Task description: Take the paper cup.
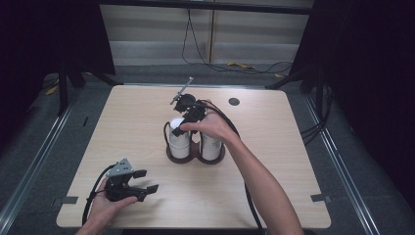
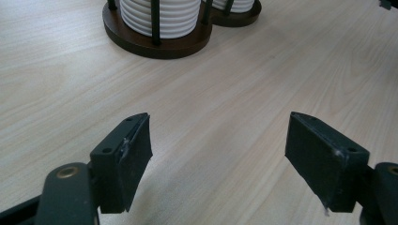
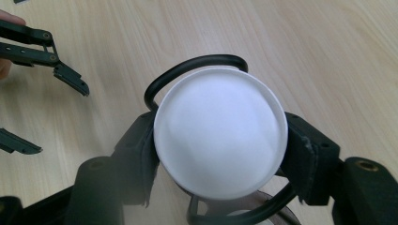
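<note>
A light wooden table [image 1: 274,147] carries a dark round-based cup holder [image 1: 195,155].

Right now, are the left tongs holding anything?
No, in the left gripper view the left tongs stand wide open over the bare light wooden table, with nothing between their black pads.

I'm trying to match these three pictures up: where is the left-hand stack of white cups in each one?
High view: stack of white cups at table centre, in the brown holder, right claw on top.
Left gripper view: top edge, ribbed white sides.
Right gripper view: centre, white round top between the jaws.
Shared landmark: the holder's black rods.
</note>
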Action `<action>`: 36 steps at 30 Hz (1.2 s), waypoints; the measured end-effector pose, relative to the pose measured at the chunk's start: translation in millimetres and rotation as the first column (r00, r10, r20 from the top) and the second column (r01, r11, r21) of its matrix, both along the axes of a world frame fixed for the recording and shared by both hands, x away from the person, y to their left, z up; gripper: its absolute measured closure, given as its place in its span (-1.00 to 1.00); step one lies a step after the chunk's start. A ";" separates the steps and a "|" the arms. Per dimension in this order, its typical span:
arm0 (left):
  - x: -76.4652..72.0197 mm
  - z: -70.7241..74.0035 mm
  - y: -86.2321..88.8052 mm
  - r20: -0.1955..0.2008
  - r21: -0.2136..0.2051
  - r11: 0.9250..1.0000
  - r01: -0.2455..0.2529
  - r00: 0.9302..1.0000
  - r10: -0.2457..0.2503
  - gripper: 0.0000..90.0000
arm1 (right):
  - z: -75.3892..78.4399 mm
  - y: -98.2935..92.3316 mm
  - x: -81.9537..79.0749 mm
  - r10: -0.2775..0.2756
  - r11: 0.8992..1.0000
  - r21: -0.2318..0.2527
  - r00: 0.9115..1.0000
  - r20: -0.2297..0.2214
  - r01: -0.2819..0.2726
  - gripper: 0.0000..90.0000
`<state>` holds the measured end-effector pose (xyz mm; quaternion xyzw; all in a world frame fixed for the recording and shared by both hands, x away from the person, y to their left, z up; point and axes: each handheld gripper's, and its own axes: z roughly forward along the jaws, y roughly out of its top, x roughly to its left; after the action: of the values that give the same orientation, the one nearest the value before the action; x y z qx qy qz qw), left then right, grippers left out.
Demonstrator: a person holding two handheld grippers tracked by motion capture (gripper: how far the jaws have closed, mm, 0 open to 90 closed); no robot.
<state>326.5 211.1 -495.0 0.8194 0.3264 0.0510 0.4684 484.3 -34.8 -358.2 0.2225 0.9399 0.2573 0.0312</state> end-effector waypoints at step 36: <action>1.2 -2.5 -1.3 -0.011 -0.007 1.000 -0.006 1.000 0.006 -0.49 | 29.2 -13.3 -7.5 -0.032 0.996 0.089 0.998 0.045 0.028 -0.19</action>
<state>327.7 209.7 -497.5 0.8170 0.3317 0.0470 0.4694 476.8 -48.1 -328.9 0.2318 0.9232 0.3030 0.0470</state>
